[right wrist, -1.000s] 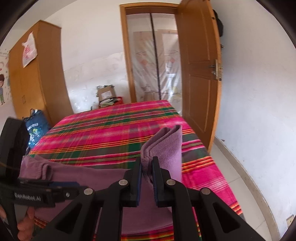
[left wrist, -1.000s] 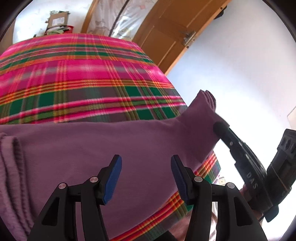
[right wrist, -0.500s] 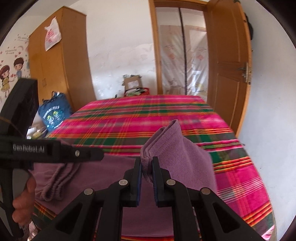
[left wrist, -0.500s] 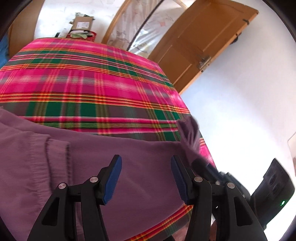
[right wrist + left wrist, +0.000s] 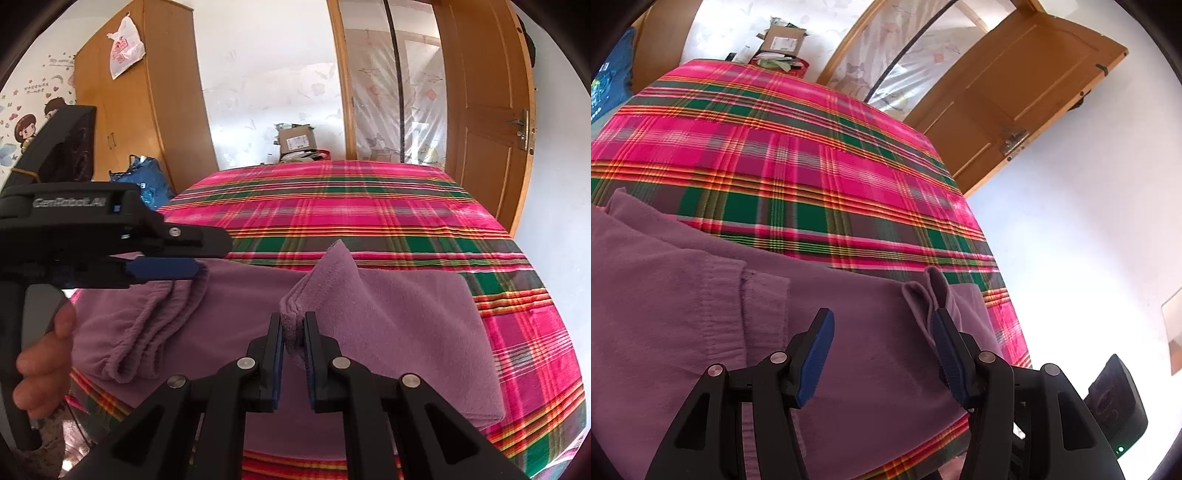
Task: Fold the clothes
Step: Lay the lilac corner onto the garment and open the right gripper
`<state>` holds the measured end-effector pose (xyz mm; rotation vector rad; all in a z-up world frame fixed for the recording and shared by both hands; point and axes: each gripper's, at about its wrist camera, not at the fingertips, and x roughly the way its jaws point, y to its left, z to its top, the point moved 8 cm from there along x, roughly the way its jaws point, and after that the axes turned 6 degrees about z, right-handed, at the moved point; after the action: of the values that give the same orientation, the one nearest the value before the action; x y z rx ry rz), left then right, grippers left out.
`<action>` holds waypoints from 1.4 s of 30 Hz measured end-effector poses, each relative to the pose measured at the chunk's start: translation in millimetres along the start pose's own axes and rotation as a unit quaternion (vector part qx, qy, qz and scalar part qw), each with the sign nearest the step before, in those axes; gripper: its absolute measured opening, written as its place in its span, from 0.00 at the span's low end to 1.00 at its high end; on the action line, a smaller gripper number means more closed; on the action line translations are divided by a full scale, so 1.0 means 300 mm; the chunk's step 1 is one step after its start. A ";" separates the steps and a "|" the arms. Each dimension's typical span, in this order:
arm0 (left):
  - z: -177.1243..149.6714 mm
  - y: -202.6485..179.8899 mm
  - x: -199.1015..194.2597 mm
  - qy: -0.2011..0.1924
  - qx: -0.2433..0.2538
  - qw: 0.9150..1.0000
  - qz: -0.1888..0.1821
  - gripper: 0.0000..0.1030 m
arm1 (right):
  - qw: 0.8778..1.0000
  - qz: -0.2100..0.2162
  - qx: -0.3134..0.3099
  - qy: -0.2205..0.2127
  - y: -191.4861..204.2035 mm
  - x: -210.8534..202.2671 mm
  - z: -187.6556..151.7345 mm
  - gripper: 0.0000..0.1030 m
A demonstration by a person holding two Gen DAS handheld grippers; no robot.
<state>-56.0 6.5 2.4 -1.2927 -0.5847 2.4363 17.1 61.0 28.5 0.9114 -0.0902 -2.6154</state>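
Note:
A purple fleece garment (image 5: 701,314) lies across the near end of the bed; it also shows in the right wrist view (image 5: 406,314). My right gripper (image 5: 294,328) is shut on a bunched fold of the garment and holds it lifted into a peak. That peak shows in the left wrist view (image 5: 931,291) beside my right finger. My left gripper (image 5: 882,332) is open and empty, hovering just above the garment. In the right wrist view the left gripper (image 5: 162,258) sits over the ribbed cuff end (image 5: 155,332) at left.
The bed has a pink and green plaid cover (image 5: 332,206). A wooden wardrobe (image 5: 140,110) and blue bag (image 5: 147,181) stand at left, a cardboard box (image 5: 295,140) behind the bed, an open wooden door (image 5: 491,110) at right.
My right gripper has carried the gripped fold left, toward the cuff end, laying more cloth over the garment. My left gripper stayed open and swung so the cuffs sit at its left.

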 end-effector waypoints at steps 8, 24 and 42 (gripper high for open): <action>-0.011 0.021 -0.002 0.002 -0.008 1.000 0.002 0.56 | 0.999 0.027 0.002 0.023 0.063 0.023 -0.051 0.11; -0.022 0.031 0.020 0.010 -0.013 1.000 0.014 0.56 | 0.997 0.063 0.033 0.042 0.072 0.064 -0.114 0.11; -0.021 0.010 0.039 0.012 -0.015 0.999 0.034 0.56 | 0.995 0.051 0.074 0.031 -0.087 0.050 -0.038 0.26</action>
<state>-57.4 10.4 -10.5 -1.3739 -0.5829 2.4708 4.9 80.6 6.1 1.0080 -0.3109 -2.5099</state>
